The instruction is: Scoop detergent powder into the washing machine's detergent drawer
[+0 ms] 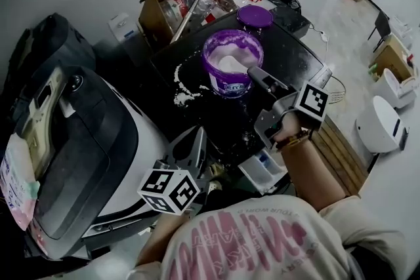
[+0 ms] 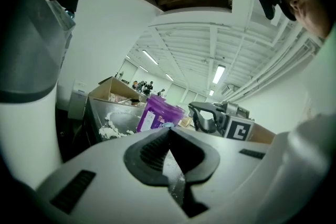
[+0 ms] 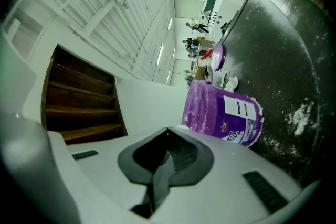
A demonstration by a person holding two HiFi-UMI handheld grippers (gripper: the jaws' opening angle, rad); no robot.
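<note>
Scooping step is just starting. My right gripper [image 1: 257,75], jaws pressed together on nothing, is hovering just right of the open purple detergent tub [image 1: 230,62] on the washer top. My left gripper [image 1: 195,141], jaws also closed, is hanging near the open detergent drawer [image 1: 264,169]. Next move likely calls for spreading my right jaws to take a scoop.

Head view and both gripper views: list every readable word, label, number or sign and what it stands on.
Nothing can be quoted with confidence.
Label on the purple tub: white and blue print, too blurred to read.
Lettering on the shirt: large, pink, upside down, illegible.
On the marker cubes: black-and-white square codes, no words.
On the white pouch at left: print too small.
</note>
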